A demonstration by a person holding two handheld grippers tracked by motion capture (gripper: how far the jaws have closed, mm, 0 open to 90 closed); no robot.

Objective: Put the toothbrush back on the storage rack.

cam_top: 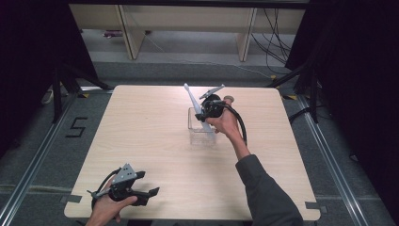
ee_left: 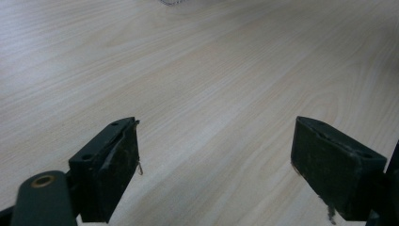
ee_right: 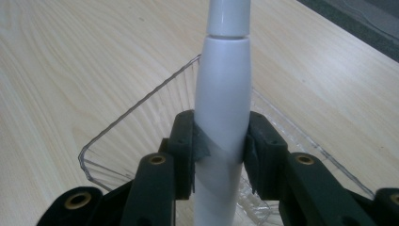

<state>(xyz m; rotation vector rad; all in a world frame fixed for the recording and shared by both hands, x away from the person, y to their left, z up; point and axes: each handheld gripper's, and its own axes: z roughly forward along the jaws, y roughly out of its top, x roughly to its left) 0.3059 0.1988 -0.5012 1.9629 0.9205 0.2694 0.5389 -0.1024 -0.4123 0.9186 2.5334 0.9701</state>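
Observation:
A white electric toothbrush (cam_top: 195,102) stands tilted in a clear plastic cup (cam_top: 194,134) near the table's middle. My right gripper (cam_top: 205,113) is shut on the toothbrush's handle just above the cup. In the right gripper view the white toothbrush handle (ee_right: 222,89) rises between both jaws, with the clear plastic cup's rim (ee_right: 136,106) below and around it. My left gripper (cam_top: 147,183) rests at the table's near left edge. It is open, and in the left gripper view (ee_left: 216,155) only bare wood lies between its fingers.
The light wooden table (cam_top: 150,127) stands on grey floor. Black tripod legs (cam_top: 66,80) flank it on the left, cables (cam_top: 275,42) trail at the back right, and wooden furniture legs (cam_top: 131,33) stand behind.

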